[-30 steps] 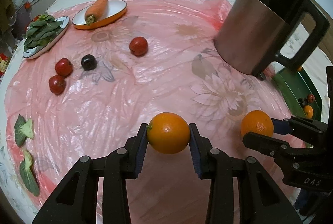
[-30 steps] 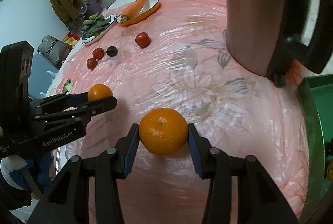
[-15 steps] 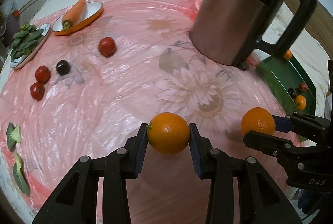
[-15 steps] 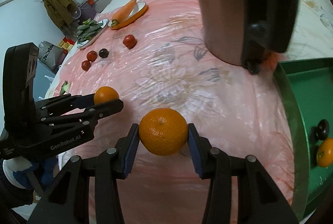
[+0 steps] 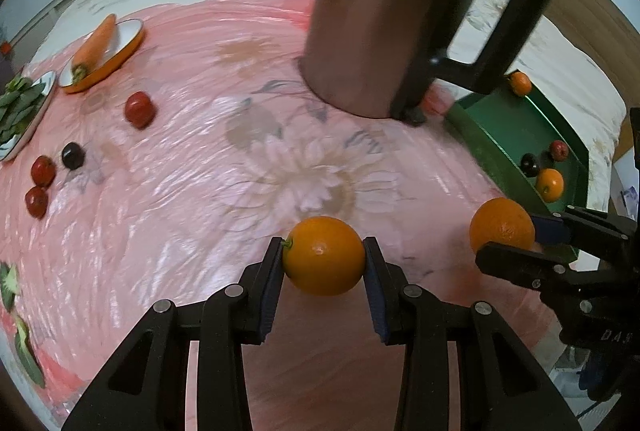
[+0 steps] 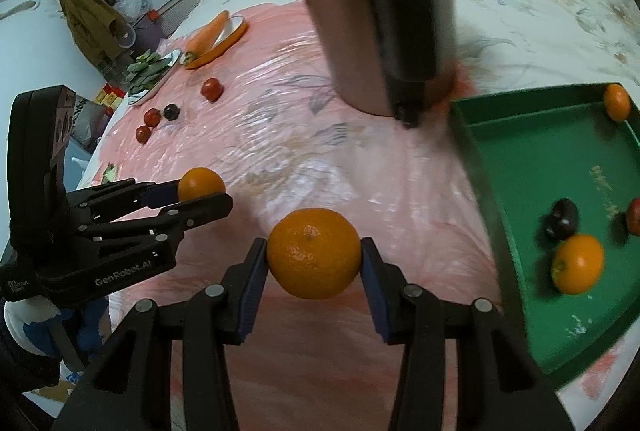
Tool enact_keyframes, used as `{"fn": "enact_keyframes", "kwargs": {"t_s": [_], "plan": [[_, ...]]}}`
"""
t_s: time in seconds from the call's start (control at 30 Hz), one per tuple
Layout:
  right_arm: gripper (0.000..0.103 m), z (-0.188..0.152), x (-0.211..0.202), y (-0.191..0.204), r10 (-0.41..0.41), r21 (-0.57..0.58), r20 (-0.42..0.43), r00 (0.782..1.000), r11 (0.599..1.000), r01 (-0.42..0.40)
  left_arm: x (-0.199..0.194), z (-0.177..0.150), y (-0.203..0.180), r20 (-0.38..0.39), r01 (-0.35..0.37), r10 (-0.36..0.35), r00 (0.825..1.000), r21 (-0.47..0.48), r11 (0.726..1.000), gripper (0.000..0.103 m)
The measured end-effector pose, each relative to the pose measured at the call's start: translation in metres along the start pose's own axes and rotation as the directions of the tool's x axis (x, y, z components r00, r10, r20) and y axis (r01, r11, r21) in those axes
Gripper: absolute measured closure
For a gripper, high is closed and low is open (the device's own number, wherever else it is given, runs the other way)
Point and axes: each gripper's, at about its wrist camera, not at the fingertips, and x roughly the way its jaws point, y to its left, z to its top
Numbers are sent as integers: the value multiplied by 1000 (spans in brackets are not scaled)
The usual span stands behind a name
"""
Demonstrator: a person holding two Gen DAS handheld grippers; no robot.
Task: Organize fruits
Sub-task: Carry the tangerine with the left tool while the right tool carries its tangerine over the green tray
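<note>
A: What is seen to have changed, read from the left side across to the green tray (image 6: pixel 500 231)?

B: The leaf plate (image 5: pixel 24 111) and the carrot dish (image 5: pixel 102 57), far to the left of the tray, are now pushed out to the left edge of the left wrist view. A second ago they were nearer its middle. The loose fruits (image 5: pixel 138 109) left of the tray are shifted leftward as well.

A: And the kettle (image 5: pixel 372 15)?

B: It stands just left of the tray's near corner, and it is shown far larger than before. More of the tray is brought into view in both pictures.

A: What is held?

B: An orange (image 5: pixel 324 255) is clamped between the pads of the left gripper (image 5: pixel 324 271), whose jaws are drawn in only as far as the fruit allows. A second orange (image 6: pixel 314 259) is pinched the same way by the right gripper (image 6: pixel 314 271), just left of the tray's long wall. Neither grip is seen to have altered.

A: What is meant for the task?

B: Both oranges are judged to be in carriage toward the tray, where an orange (image 6: pixel 578 263), a dark fruit (image 6: pixel 564 217) and a red one are already gathered. Release is not yet made, as both are short of the rim.
</note>
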Motion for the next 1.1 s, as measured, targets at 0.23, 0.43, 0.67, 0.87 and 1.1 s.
{"fn": "enact_keyframes", "kwargs": {"t_s": [0.23,0.43,0.67,0.87,1.1], "plan": [[47,-6,-24,-36,-59,54,25,998,997,58,5,7,-35,-8,41,-41,999,55,998,70],[47,-8,-48,-74,-123,111,58,991,987,116,6,14,-74,0,84,-85,996,131,988,70],[47,-6,-67,-113,-185,155,89,979,973,170,11,33,-122,20,132,-139,990,200,971,70],[47,2,-73,-146,-221,190,108,969,962,198,24,54,-158,34,160,-173,984,236,959,70],[47,-1,-73,-178,-253,240,103,962,945,223,50,79,-190,37,177,-192,981,242,954,70]]}}
